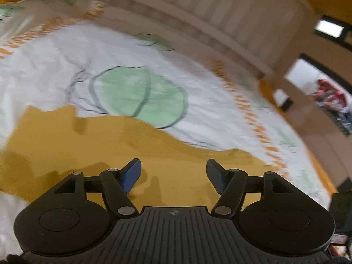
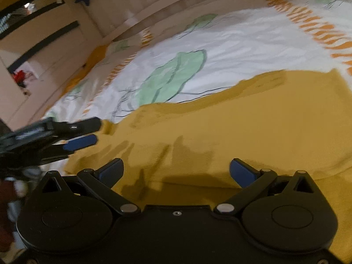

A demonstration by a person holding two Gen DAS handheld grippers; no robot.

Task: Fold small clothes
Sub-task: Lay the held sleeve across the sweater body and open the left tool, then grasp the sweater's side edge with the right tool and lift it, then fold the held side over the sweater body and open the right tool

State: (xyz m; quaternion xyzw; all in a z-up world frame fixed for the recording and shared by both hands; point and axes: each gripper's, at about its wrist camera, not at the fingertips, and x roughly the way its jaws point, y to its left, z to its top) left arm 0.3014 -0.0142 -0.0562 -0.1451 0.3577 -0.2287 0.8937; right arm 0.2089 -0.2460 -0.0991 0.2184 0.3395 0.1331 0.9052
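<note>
A mustard-yellow garment (image 2: 231, 136) lies spread flat on a bed cover (image 1: 123, 50) printed with green leaves and orange dashes, filling the lower half of both wrist views, with its ragged far edge running from about 9 o'clock to 3 o'clock across each. The left gripper (image 1: 173, 171) hovers over the cloth at 6 o'clock with its blue pads (image 1: 133, 173) standing apart and nothing between them; in the right wrist view it enters from 9 o'clock at the garment's left corner. The right gripper (image 2: 176, 171) likewise has its jaws spread wide above the yellow fabric, gripping nothing, and a pale slatted bed frame (image 1: 220, 11) curves along 12 o'clock.
</note>
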